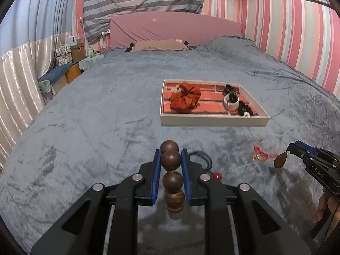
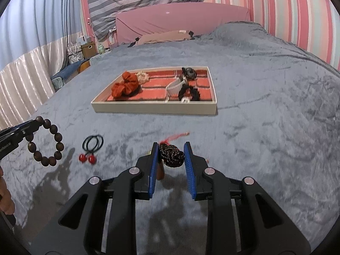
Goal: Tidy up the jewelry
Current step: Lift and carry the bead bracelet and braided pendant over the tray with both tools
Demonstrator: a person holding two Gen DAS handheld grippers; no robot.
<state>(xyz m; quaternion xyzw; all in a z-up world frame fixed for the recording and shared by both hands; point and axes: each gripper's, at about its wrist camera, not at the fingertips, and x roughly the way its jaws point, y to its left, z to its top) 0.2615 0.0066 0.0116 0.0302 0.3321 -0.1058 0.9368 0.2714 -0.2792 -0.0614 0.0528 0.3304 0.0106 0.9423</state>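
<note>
Left claw (image 1: 170, 159): pinching a bracelet (image 2: 47, 141) of round brown wooden beads, pads pressed on one bead; the loop hangs free above the bedspread (image 1: 95, 116).
Right claw (image 2: 171, 155): holding a brown wooden pendant (image 1: 280, 159) with a dark braided cord bunched between the pads; in the right wrist view the cord sits against the left pad with a gap at the right pad, so I cannot tell how tightly it is gripped.
Hair tie (image 2: 92, 146): black elastic loops with two red balls, lying on the bedspread just right of the hanging bracelet, between the two claws.
Red cord (image 1: 262, 153): thin red string with small gold pieces, on the bedspread just ahead of the right claw, blurred.
Path ahead: bare grey bedspread between both claws and the tray.
Tray (image 1: 212, 121): shallow, pale rim, brick-pattern floor, well beyond the claws.
In the tray: orange scrunchie (image 2: 125, 86) and a cream one (image 2: 142, 76) on the left; white bangle (image 2: 175, 88) and black hair pieces (image 2: 189, 92) on the right.
Far end: pillow (image 1: 159, 44), pink headboard (image 1: 174, 27), striped wall.
</note>
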